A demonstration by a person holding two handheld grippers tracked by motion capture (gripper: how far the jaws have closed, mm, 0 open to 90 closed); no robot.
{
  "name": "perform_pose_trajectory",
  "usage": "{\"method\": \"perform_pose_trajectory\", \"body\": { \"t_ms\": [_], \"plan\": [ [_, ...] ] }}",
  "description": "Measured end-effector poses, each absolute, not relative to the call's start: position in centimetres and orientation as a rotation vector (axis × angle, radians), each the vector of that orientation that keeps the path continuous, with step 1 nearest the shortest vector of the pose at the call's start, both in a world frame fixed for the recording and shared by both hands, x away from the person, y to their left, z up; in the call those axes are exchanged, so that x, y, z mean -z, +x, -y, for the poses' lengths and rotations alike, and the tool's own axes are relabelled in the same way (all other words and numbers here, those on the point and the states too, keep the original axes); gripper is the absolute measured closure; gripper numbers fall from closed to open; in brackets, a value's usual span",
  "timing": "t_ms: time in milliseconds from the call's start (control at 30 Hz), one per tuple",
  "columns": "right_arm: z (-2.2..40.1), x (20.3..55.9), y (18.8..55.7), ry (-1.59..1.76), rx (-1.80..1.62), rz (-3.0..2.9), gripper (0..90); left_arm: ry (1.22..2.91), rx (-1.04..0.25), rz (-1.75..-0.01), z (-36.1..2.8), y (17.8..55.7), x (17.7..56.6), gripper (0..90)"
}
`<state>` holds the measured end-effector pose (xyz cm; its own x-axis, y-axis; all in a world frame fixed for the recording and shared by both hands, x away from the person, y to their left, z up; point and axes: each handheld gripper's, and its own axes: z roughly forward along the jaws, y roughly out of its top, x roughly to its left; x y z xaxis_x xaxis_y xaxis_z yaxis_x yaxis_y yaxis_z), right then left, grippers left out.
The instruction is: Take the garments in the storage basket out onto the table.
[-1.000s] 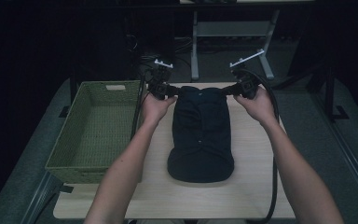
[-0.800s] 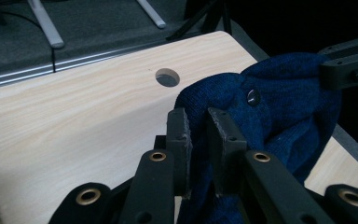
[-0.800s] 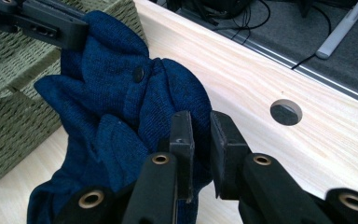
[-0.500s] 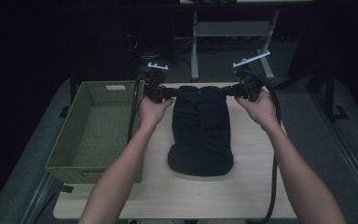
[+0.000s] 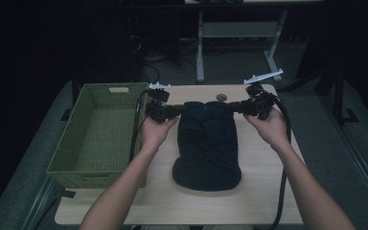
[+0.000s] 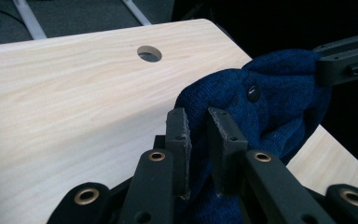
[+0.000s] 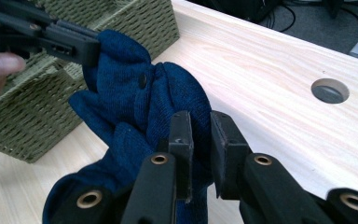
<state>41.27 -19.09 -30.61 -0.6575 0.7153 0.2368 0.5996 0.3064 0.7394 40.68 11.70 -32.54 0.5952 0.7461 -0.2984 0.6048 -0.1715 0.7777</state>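
**Operator:** Holding the far edge of the navy knit garment point(image 5: 206, 143) with both tools. In the high view its rounded near end lies flat on the wooden table point(image 5: 249, 201), low in the frame's middle, and the fabric runs up to the top edge, where I have it pinched at two corners.

**Partner:** How do the jaws stand?

**Operator:** Narrow on both sides. My left gripper point(image 6: 198, 140) has a fold of the knit clamped between its pads, and my right gripper point(image 7: 199, 140) bites the opposite corner the same way. That far edge is raised off the wood and bunched between them, with a small dark button point(image 6: 253, 93) showing in the folds.

**Partner:** Then what does the fold call for?

**Operator:** I judge this as a fold of the far half toward me. I want both hands level and moving at one pace, so the edge stays straight and the knit does not twist. I should keep some tension across the span, since slack lets the middle sag and crease.

**Partner:** Anything in the way?

**Operator:** The green woven basket point(image 5: 100, 134) sits at centre left, just beside my left hand point(image 5: 154, 132), so I watch that elbow room. Farther up, a cable hole point(image 5: 221, 97) marks the table's far edge.
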Motion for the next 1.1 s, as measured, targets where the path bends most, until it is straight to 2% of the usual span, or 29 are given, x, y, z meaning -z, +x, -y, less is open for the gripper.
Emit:
{"method": "perform_pose_trajectory", "body": {
  "t_ms": [300, 400, 533, 600, 733, 1100],
  "plan": [
    [19.2, 31.7, 38.4, 1.191, -1.358, -2.426, 78.0, 1.869, -0.191, -1.068, -12.4, 37.7, 34.1, 76.4],
    [19.3, 32.1, 37.3, 1.172, -1.384, -2.447, 80.8, 1.862, -0.18, -1.071, -12.5, 36.8, 34.7, 76.6],
    [19.3, 33.3, 36.2, 1.176, -1.389, -2.49, 84.4, 1.938, -0.198, -1.036, -12.3, 35.6, 35.6, 90.0],
    [19.3, 34.1, 36.1, 1.194, -1.397, -2.517, 85.4, 2.001, -0.142, -1.004, -11.9, 35.1, 36.7, 90.0],
    [19.1, 35.4, 35.6, 1.186, -1.399, -2.57, 88.1, 1.997, -0.095, -0.999, -11.6, 34.6, 38.1, 90.0],
    [18.6, 38.2, 33.0, 1.132, -1.384, -2.706, 88.9, 1.975, -0.05, -0.956, -11.7, 34.9, 35.8, 90.0]
  ]
}}
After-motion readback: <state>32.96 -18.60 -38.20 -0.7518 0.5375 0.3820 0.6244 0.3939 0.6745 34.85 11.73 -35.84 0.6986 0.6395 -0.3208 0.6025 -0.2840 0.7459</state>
